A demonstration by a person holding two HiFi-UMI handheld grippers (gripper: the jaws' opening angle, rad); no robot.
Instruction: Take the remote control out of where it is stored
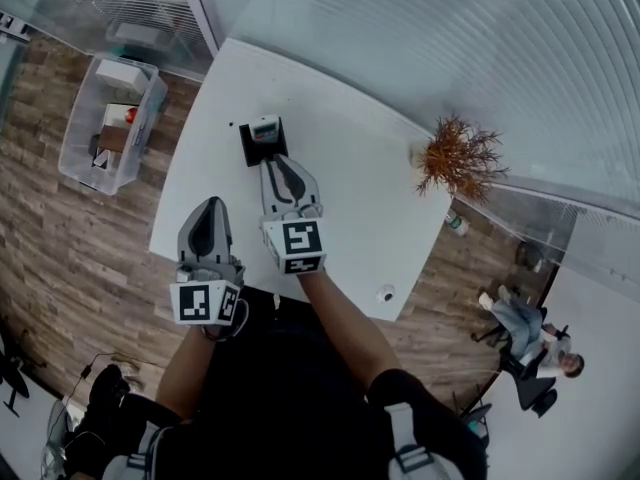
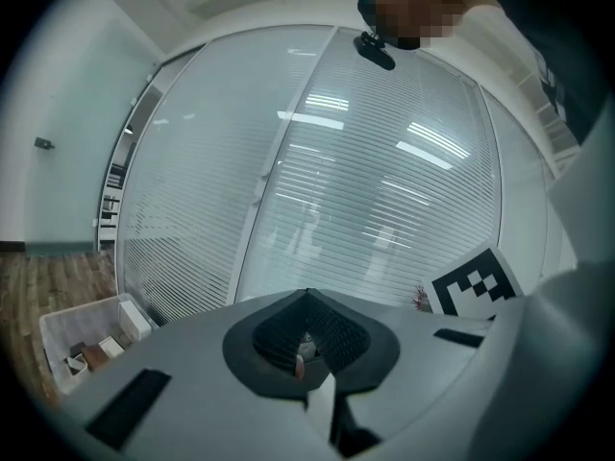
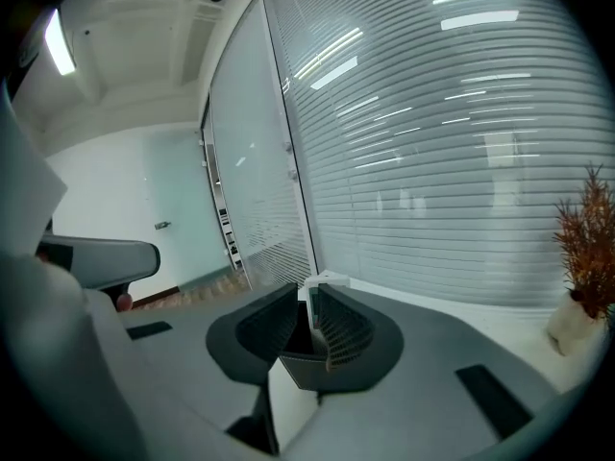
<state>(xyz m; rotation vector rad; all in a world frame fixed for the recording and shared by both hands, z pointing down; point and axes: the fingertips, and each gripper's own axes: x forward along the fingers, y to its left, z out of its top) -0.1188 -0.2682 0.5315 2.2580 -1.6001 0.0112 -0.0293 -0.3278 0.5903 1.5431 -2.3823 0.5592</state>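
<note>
The remote (image 1: 265,126) stands upright in a black holder (image 1: 250,148) on the white table (image 1: 350,158). The right gripper (image 1: 277,160) points at it from just beside the holder, its jaws a narrow slit apart and gripping nothing (the remote's top shows just past their tips). The left gripper (image 1: 210,205) is over the table's near corner, jaws together, empty.

White table (image 1: 350,173), black holder (image 1: 250,148), rust-orange plant (image 1: 460,156)
</note>
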